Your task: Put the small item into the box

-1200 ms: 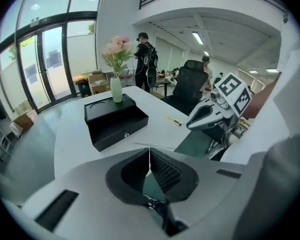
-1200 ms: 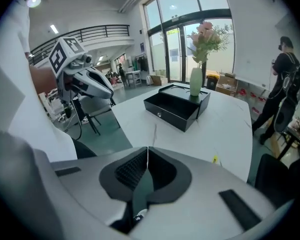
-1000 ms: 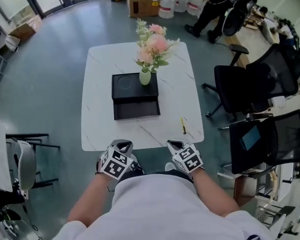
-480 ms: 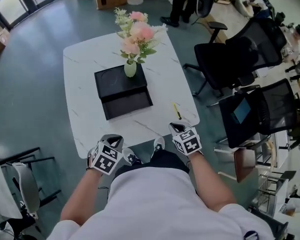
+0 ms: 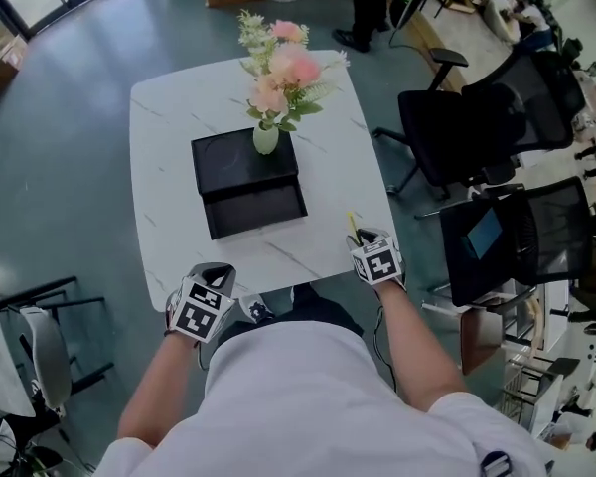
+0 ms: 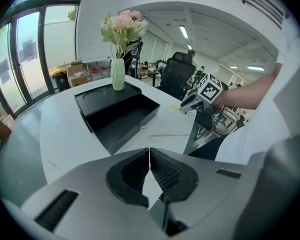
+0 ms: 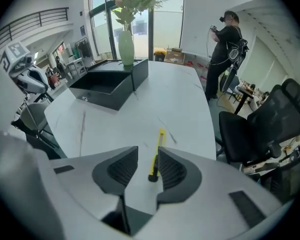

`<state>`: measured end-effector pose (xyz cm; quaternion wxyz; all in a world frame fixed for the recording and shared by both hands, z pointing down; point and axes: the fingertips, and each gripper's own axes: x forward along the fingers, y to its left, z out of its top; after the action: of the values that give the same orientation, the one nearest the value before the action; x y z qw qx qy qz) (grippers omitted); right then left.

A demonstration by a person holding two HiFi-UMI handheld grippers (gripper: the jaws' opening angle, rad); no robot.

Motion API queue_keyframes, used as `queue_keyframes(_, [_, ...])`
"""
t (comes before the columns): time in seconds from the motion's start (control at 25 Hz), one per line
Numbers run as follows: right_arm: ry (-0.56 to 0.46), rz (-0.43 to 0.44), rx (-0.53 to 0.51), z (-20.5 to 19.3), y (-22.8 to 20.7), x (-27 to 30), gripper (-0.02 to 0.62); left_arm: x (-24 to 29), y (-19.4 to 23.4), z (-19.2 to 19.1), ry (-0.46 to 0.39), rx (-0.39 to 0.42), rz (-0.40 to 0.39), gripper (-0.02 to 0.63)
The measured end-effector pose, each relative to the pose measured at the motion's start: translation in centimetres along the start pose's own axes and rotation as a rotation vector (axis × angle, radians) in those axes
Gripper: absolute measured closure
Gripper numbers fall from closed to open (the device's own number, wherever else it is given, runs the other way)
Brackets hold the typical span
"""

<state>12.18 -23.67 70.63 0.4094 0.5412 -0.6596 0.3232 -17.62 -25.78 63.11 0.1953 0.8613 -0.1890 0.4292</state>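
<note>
On my right tool [image 7: 147, 155] the jaws are released, with a narrow gap between them, and the black-tipped near end of the yellow utility knife [image 7: 157, 148] sits in that gap, close to the right-hand jaw. I cannot tell whether it touches. The knife lies flat on the white marble bench [image 7: 185, 99], its yellow body pointing away from me. From the head view, this tool [image 5: 370, 237] is at the near right edge of the bench [image 5: 169, 127], with the knife [image 5: 353, 229] just ahead of it. My left tool [image 6: 150, 156] is clenched with the jaw tips meeting and nothing between them. It hangs at the near left edge of the bench [image 5: 212, 271], well apart from the knife. Toward the middle of the bench sits the black box [image 5: 256, 210], its open compartment on the near side. Nothing shows inside it. On the box's flat rear section [image 5: 228, 159] stands a pale green vase of pink flowers [image 5: 266, 137]. Off the bench's right side are black office chairs [image 5: 477, 137], and a person in dark clothes [image 7: 226, 39] stands past the far end.
</note>
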Motion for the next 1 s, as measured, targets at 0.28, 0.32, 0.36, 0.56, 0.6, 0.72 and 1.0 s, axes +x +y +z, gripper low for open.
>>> queue_keyframes(0.28, [0.083,0.014,-0.003,-0.9,-1.5,2.0,0.465,-0.1,1.4,0.7,0.01,-0.063,0.042,0.589])
queue_keyframes(0.32, [0.092,0.021,0.001,-1.0,-1.5,2.1,0.47,-0.1,1.4,0.8,0.012,-0.07,0.042,0.589])
queue_keyframes(0.36, [0.1,0.025,0.004,-1.1,-1.6,2.1,0.483,0.0,1.4,1.0,0.013,-0.073,0.042,0.589])
queue_keyframes(0.56, [0.123,0.048,-0.034,-1.2,-1.5,2.1,0.512,0.6,1.4,1.4,0.008,-0.073,0.037,0.589])
queue_keyframes(0.6, [0.122,0.052,-0.043,-1.1,-1.4,2.1,0.514,0.7,1.4,1.5,0.005,-0.074,0.038,0.589])
queue_keyframes(0.72, [0.086,0.074,-0.077,0.4,-0.9,1.4,0.515,0.8,1.4,1.8,0.006,-0.081,0.043,0.589])
queue_keyframes(1.0, [-0.121,0.205,-0.392,10.3,5.2,-2.3,0.515,0.0,2.3,1.9,-0.031,-0.127,0.08,0.589])
